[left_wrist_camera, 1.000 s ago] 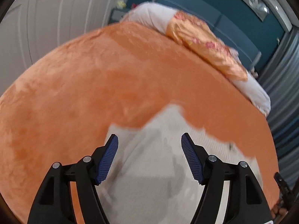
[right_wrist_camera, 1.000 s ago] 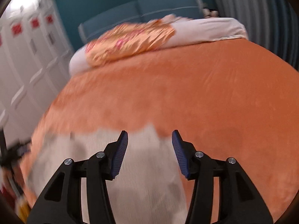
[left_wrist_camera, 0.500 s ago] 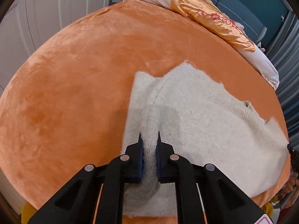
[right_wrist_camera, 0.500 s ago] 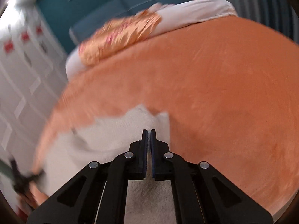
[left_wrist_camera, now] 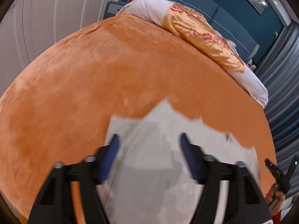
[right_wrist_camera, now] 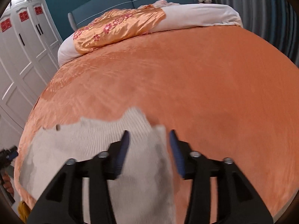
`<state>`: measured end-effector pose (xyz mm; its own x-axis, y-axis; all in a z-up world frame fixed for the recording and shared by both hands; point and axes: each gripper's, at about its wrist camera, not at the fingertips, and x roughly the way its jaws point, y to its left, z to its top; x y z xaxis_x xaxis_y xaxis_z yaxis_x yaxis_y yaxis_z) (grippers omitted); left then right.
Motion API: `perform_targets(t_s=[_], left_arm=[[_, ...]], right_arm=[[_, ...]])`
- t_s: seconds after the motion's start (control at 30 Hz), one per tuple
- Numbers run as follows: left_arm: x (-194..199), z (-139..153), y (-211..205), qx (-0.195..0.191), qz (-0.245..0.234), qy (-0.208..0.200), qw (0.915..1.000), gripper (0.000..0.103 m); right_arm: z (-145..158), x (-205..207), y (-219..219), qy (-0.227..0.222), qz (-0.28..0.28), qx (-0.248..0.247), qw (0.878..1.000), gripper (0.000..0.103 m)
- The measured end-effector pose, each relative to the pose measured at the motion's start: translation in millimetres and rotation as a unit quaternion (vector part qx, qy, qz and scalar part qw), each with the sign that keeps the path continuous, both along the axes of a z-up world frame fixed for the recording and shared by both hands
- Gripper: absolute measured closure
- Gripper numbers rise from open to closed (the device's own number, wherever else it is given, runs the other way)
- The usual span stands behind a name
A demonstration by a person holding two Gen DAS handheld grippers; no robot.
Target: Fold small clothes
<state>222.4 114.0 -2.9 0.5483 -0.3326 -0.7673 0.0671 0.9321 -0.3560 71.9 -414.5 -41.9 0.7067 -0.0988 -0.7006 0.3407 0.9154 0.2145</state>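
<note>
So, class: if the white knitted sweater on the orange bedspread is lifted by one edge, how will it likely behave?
The white knitted sweater will probably droop and fold, since it lies limp with wavy edges. It looks light for its size, being thin ribbed knit. It likely won't slide easily: the orange bedspread looks plush and should grip it.

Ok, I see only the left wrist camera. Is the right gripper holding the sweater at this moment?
Observer: No. The right gripper has its jaws opening; the white sweater lies between them, but the pads do not press it.
Operator: Which part of the sweater is there?
Observer: Its side edge. One finger is already over the orange blanket, past the cloth.
Operator: And what stands beyond the bed on that camera?
Observer: White wardrobe doors with red paper decorations near their tops.
</note>
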Motion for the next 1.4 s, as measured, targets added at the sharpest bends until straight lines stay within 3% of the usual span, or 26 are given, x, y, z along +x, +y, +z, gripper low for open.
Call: perform_targets(t_s=[0.07, 0.17, 0.2, 0.23, 0.27, 0.3, 0.33, 0.4, 0.5, 0.6, 0.63, 0.73, 0.77, 0.8, 0.87, 0.93, 1.03, 1.1, 1.17, 1.27, 1.33, 1.4], left_arm=[[20.8, -8.7, -5.7, 0.001, 0.009, 0.009, 0.9999, 0.032], [54.3, -39.9, -21.2, -0.010, -0.002, 0.061, 0.9981, 0.032], [59.2, -46.7, -23.7, -0.014, -0.008, 0.070, 0.9974, 0.033], [62.0, -52.4, -26.5, -0.015, -0.013, 0.073, 0.9971, 0.048], [63.4, -56.4, -29.6, -0.017, -0.025, 0.071, 0.9970, 0.094], [64.5, -59.5, -32.0, -0.014, -0.036, 0.077, 0.9963, 0.095], [61.9, -55.7, -28.1, -0.025, -0.027, 0.068, 0.9970, 0.096], [50.9, -29.1, -16.0, -0.052, -0.013, 0.022, 0.9983, 0.097], [32.9, 11.7, 0.6, -0.076, -0.005, -0.038, 0.9964, 0.097], [29.1, 17.2, 19.9, -0.065, 0.019, -0.051, 0.9964, 0.097], [33.7, 8.6, 24.5, -0.054, 0.025, -0.040, 0.9974, 0.097], [51.2, -48.0, 23.7, -0.006, 0.034, 0.034, 0.9988, 0.097], [56.1, -68.2, 19.0, 0.005, 0.030, 0.060, 0.9977, 0.097], [57.4, -76.4, 17.7, 0.010, 0.033, 0.067, 0.9972, 0.096], [54.1, -72.8, 11.1, 0.022, 0.036, 0.048, 0.9979, 0.095], [49.2, -58.6, 7.0, 0.000, 0.030, 0.044, 0.9986, 0.093], [25.6, -26.1, 3.9, 0.016, 0.021, 0.010, 0.9996, 0.088], [-2.0, -4.2, 1.0, 0.016, 0.015, -0.015, 0.9996, 0.091], [-40.1, 18.0, -15.7, 0.017, -0.010, -0.031, 0.9993, 0.091], [-83.4, 24.5, -38.6, 0.008, -0.054, -0.029, 0.9981, 0.091], [-105.4, 11.8, -62.3, 0.015, -0.090, -0.012, 0.9957, 0.089], [-117.7, -14.1, -77.8, 0.053, -0.098, 0.012, 0.9937, 0.089]], right_arm=[[-11.6, 26.5, -1.5, 0.019, 0.006, -0.001, 1.000, 0.048], [-30.2, 46.7, 0.9, 0.048, 0.003, -0.008, 0.999, 0.046], [-39.2, 54.3, 4.4, 0.060, 0.008, -0.013, 0.998, 0.054], [-39.8, 56.6, 7.0, 0.064, 0.012, -0.017, 0.998, 0.065], [-40.2, 58.3, 9.0, 0.067, 0.020, -0.019, 0.997, 0.088], [-37.9, 56.6, 13.4, 0.065, 0.029, -0.023, 0.997, 0.095], [-30.8, 52.4, 17.9, 0.051, 0.033, -0.031, 0.998, 0.095], [-3.7, 36.7, 25.7, -0.005, 0.045, -0.051, 0.998, 0.096], [44.3, 2.6, 20.7, -0.119, 0.058, 0.007, 0.991, 0.096], [52.0, -17.3, 0.2, -0.167, 0.035, 0.062, 0.983, 0.096], [42.1, -15.2, -9.3, -0.153, 0.018, 0.068, 0.986, 0.096], [-21.4, 12.6, -34.6, -0.038, -0.036, 0.079, 0.996, 0.096], [-49.9, 25.6, -37.3, 0.020, -0.044, 0.072, 0.996, 0.097], [-64.6, 31.8, -36.2, 0.046, -0.043, 0.066, 0.996, 0.097], [-62.9, 35.4, -31.8, 0.052, -0.043, 0.057, 0.996, 0.095], [-43.1, 31.6, -28.7, 0.035, -0.041, 0.066, 0.996, 0.091], [1.6, -2.5, -6.1, -0.019, -0.045, 0.014, 0.999, 0.090], [17.8, -29.3, 17.0, -0.037, -0.011, 0.016, 0.999, 0.090], [20.3, -46.7, 42.1, -0.037, 0.026, 0.019, 0.999, 0.090], [11.3, -72.2, 100.2, -0.019, 0.101, 0.041, 0.994, 0.090], [-5.3, -83.4, 145.6, 0.003, 0.149, 0.040, 0.988, 0.090], [-26.1, -86.1, 182.5, 0.024, 0.183, 0.016, 0.983, 0.090]])
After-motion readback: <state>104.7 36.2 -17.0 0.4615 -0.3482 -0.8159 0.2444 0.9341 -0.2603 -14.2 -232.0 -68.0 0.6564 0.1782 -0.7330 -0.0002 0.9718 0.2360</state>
